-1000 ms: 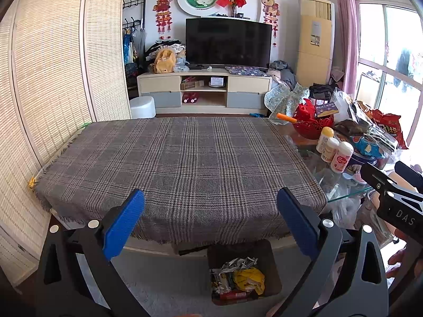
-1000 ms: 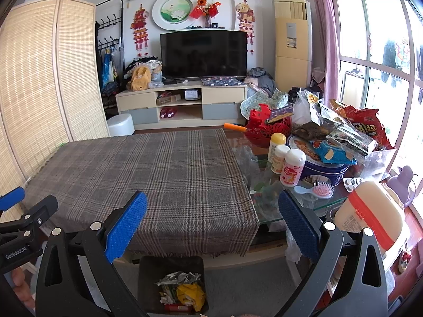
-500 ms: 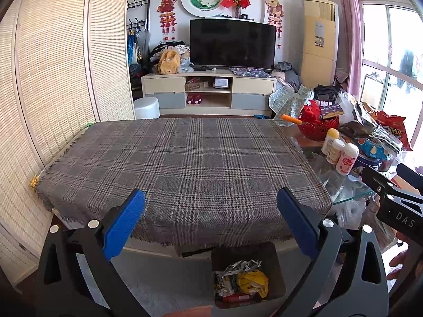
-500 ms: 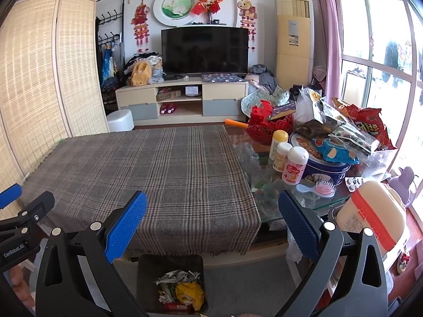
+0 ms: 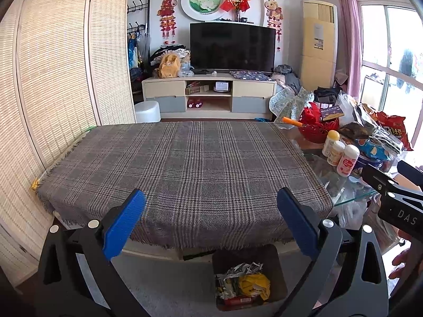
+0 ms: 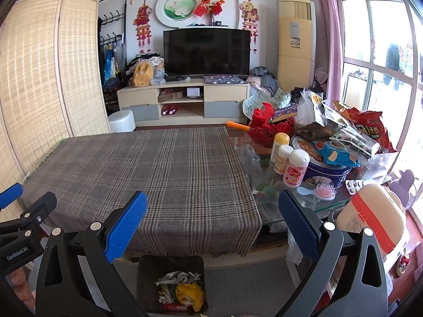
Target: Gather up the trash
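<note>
Both views have drifted slightly back from the plaid cloth as the left gripper and right gripper hang wide open and empty above the trash bin below their fingers, where any reach toward wrappers right of the right fingers risks toppling the bottles.

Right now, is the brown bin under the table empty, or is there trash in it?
Not empty. The brown bin holds crumpled silver wrappers, a yellow wrapper and a red packet. How full it is cannot be told.

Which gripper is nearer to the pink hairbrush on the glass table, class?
The right gripper. The pink hairbrush lies just beyond its right finger, while the left gripper is over the plaid cloth's near edge, farther to the left.
</note>
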Demonstrator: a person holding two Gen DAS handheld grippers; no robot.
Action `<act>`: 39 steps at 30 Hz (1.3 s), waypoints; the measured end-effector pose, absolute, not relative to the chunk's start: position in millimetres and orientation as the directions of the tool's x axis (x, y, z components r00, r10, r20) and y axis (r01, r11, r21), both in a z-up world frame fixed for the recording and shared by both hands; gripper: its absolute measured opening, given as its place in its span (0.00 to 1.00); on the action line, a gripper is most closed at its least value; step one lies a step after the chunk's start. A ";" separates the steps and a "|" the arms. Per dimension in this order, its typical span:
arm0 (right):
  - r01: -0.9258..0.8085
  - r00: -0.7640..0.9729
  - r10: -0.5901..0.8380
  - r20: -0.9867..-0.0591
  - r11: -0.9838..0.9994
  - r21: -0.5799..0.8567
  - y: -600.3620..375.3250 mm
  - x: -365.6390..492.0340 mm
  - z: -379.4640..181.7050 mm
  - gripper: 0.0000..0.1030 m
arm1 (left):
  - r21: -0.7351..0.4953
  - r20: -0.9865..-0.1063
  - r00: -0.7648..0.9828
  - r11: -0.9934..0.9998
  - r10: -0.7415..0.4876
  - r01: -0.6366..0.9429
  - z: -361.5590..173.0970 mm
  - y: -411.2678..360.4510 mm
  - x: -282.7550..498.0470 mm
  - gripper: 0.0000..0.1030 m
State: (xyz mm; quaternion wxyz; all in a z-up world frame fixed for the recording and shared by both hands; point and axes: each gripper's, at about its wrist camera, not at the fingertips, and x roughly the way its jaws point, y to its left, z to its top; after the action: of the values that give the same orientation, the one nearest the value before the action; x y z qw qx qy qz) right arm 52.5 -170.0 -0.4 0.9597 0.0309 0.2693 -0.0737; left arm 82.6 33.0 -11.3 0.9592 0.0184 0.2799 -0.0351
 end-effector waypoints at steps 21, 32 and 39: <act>0.159 0.840 -0.124 -0.528 0.987 0.020 -173.1 52.7 -2.8 0.97 | -0.003 -0.580 0.812 0.996 -0.073 0.087 -13.4 35.7 85.7 0.92; 0.161 0.839 -0.126 -0.530 0.987 0.020 -172.5 54.2 -2.3 0.97 | 0.001 -0.579 0.813 0.996 -0.069 0.085 -13.8 34.1 85.8 0.92; 0.160 0.839 -0.125 -0.530 0.987 0.020 -172.5 54.2 -2.4 0.97 | 0.000 -0.579 0.812 0.996 -0.070 0.086 -14.2 33.9 86.2 0.92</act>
State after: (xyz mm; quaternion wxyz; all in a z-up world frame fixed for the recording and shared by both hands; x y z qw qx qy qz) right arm 54.2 -172.5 -2.4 0.9584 0.0317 0.2739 -0.0742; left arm 86.2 33.9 -14.2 0.9518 0.0133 0.3037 -0.0412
